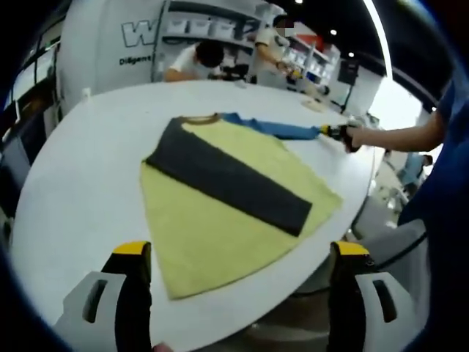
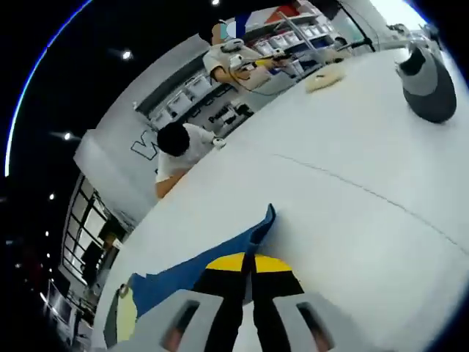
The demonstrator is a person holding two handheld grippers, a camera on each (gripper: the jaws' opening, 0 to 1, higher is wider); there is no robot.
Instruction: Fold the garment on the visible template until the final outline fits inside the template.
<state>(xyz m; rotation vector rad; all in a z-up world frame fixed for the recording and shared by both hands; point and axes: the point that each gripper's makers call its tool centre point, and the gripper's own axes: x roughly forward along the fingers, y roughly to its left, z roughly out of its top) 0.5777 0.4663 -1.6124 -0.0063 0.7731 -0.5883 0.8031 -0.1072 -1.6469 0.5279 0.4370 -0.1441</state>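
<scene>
Left gripper view, garment (image 1: 227, 213) diagonal, collar far, blue sleeve (image 1: 282, 130) toward right gripper (image 1: 338, 133)

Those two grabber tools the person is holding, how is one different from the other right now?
The left gripper has its jaws wide apart and holds nothing, hovering near the yellow shirt's hem; the right gripper has its jaws pressed together on the blue sleeve. The left sits back from the white table edge; the right reaches out over it, stretching the sleeve sideways. Both have yellow-tipped black jaws.
</scene>
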